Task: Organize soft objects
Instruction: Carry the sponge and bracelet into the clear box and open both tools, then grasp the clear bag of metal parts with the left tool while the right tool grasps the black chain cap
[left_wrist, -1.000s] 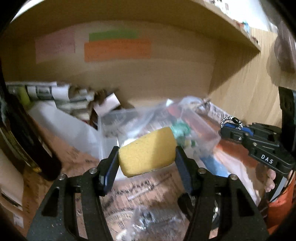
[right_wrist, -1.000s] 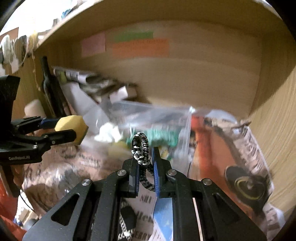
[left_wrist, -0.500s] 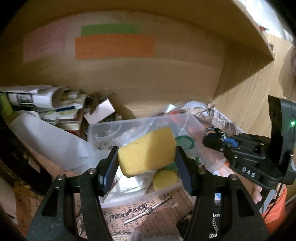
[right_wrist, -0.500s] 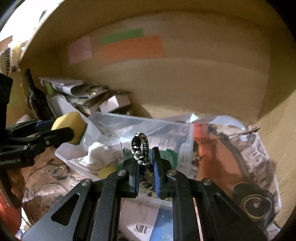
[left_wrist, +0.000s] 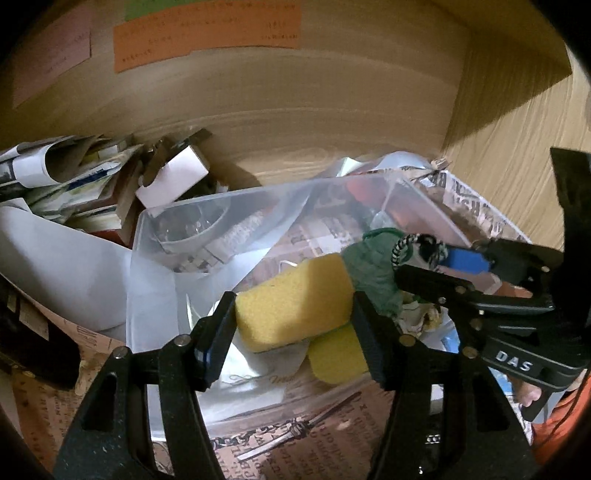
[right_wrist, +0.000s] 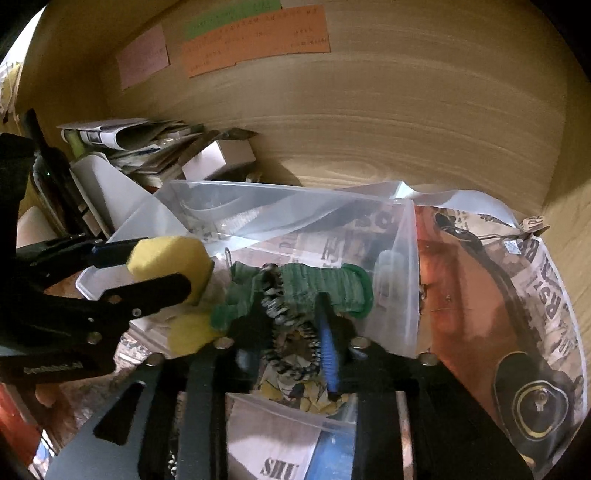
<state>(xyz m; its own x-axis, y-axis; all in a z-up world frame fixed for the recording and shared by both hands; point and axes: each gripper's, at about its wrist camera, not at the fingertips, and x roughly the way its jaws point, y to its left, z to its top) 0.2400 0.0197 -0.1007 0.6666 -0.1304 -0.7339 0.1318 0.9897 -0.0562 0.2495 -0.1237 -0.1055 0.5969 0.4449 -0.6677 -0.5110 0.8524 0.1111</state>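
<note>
The left gripper (left_wrist: 293, 325) clamps a yellow rectangular foam sponge (left_wrist: 293, 301) above the clear plastic bin (right_wrist: 404, 266). The right gripper (right_wrist: 290, 328), jaws parted, hangs over the bin, a black-and-white braided cord loop (right_wrist: 273, 295) loose between its fingers, beside a green knitted cloth (right_wrist: 317, 286).

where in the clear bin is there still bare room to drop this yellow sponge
Best gap: the bin's back half, bare floor between the far wall and the green knit piece. The near side is crowded: a second yellow sponge, crumpled paper and the right gripper opening around the black-and-white cord. The left gripper holds the sponge above that clutter.
</note>
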